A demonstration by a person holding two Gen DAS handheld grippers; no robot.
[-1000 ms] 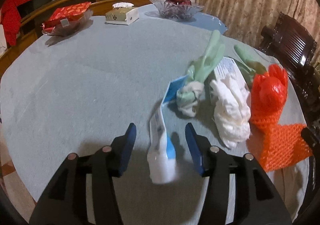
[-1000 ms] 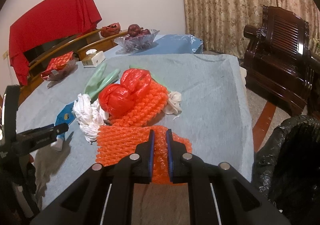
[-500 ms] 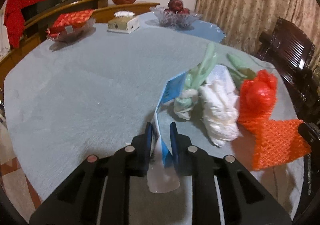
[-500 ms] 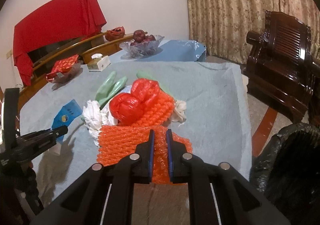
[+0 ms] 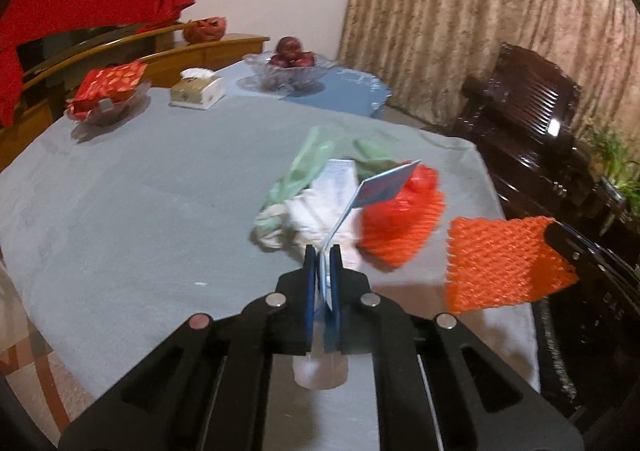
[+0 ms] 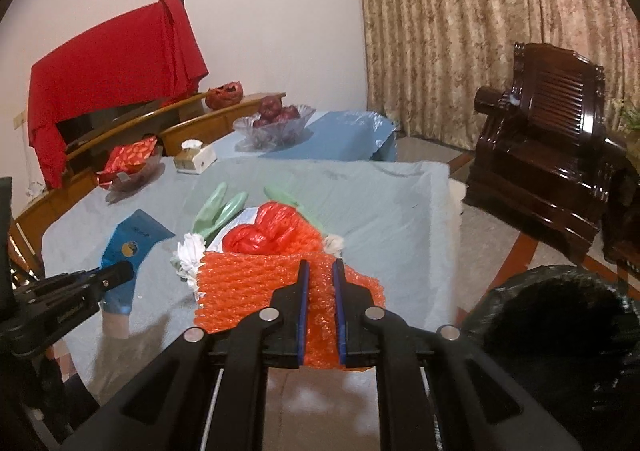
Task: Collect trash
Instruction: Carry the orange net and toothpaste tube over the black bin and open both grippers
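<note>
- Left fingers (image 5: 322,257) just closed and now pinched flat on a tube (image 5: 374,191); cap end hanging below the pads, blue tail sticking up and forward past the tips, clear of the worktop (image 5: 120,191).
- Right fingers (image 6: 319,271) clamped nearly shut on an orange net (image 6: 248,291); most of the sheet spread to the left of the pads, lifted off the worktop.
- Best kept squeezed on both; thin tube likely to slip if the pinch eases, floppy net likely to snag on the pile ahead.
- Best carried over together toward the bin (image 6: 560,335), low at the right of the right fingers, beside the worktop edge; release only once each piece is over the black liner's mouth.
- Bin contents too dark to tell.
- Just ahead of both fingers: remaining pile on the worktop: white wad (image 6: 188,257), red bag (image 6: 268,231) on more orange net, green gloves (image 6: 220,207).
- Farther ahead, left: shallow dish (image 5: 108,113) holding a red packet; tissue box (image 5: 198,91) with a sheet poking out.
- Farthest: glass bowl (image 5: 288,73) holding dark red fruit; probably not trash, best left alone.
</note>
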